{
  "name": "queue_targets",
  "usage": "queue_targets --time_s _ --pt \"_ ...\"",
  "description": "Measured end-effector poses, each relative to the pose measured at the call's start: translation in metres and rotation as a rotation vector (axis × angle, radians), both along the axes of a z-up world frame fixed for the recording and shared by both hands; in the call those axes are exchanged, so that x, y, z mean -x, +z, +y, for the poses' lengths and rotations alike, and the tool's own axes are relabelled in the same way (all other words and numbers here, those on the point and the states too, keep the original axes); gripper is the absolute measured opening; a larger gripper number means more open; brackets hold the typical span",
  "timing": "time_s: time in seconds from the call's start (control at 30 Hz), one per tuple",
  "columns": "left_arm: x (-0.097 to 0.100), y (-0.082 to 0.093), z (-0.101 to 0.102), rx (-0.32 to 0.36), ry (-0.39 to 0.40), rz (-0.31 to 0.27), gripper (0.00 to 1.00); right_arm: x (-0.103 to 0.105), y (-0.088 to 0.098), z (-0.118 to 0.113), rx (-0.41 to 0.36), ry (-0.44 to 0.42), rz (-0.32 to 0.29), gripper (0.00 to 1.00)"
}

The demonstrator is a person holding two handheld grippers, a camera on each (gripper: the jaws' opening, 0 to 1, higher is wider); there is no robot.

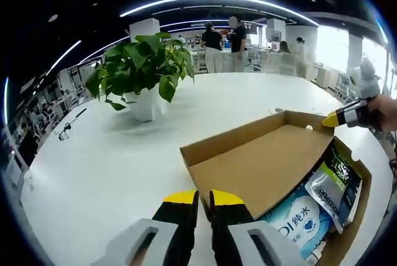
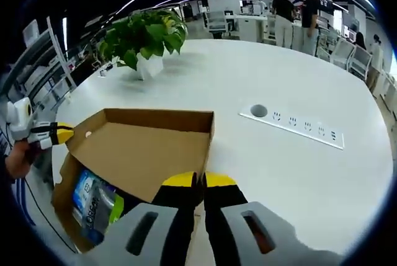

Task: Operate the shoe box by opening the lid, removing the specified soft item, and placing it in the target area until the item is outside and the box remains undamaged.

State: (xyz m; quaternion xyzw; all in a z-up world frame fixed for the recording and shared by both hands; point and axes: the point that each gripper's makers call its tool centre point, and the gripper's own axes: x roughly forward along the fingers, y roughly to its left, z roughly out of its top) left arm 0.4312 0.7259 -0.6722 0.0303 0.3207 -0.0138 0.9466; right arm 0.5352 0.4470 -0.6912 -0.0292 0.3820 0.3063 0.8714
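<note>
A brown cardboard shoe box (image 1: 361,179) lies on the white table, its lid (image 1: 260,160) raised at a slant above it. Under the lid lie a blue-and-white soft pack (image 1: 304,219) and a dark green-and-black pack (image 1: 340,176). My left gripper (image 1: 205,199) is shut at the lid's near edge. The right gripper's yellow tip (image 1: 333,119) touches the lid's far corner. In the right gripper view, my right gripper (image 2: 201,181) is shut at the lid (image 2: 139,154) edge. The left gripper (image 2: 57,133) meets the opposite corner, and the blue pack (image 2: 87,198) shows below.
A potted green plant (image 1: 146,74) (image 2: 146,36) stands on the round white table (image 1: 105,167) beyond the box. A socket strip (image 2: 296,126) is set into the tabletop to the right. Several people (image 1: 214,46) stand far behind, among desks and chairs.
</note>
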Motion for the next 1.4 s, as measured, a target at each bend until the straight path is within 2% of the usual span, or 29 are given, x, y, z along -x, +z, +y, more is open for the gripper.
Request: queue_targets --time_s 0.13,0.3,0.43,0.7,1.1,1.4 --pt "-0.002 -0.001 0.001 0.028 0.020 0.008 0.06 0.001 0.000 -0.001 -0.039 -0.034 0.036 0.02" --pt "0.000 0.000 -0.001 0.024 0.014 0.013 0.07 0.008 0.003 -0.001 -0.012 -0.006 0.015 0.02" --pt "0.004 0.002 -0.001 0.050 0.011 0.008 0.08 0.011 0.007 -0.005 -0.007 0.002 0.012 0.02" --pt "0.021 0.009 -0.007 0.079 -0.003 -0.008 0.11 0.014 0.017 -0.013 -0.020 0.018 -0.019 0.04" --pt "0.050 0.022 -0.010 0.099 0.000 -0.030 0.11 0.047 0.038 -0.034 -0.026 0.014 -0.054 0.06" --pt "0.073 0.027 -0.022 0.124 -0.011 -0.040 0.11 0.073 0.042 -0.055 -0.035 0.007 -0.067 0.08"
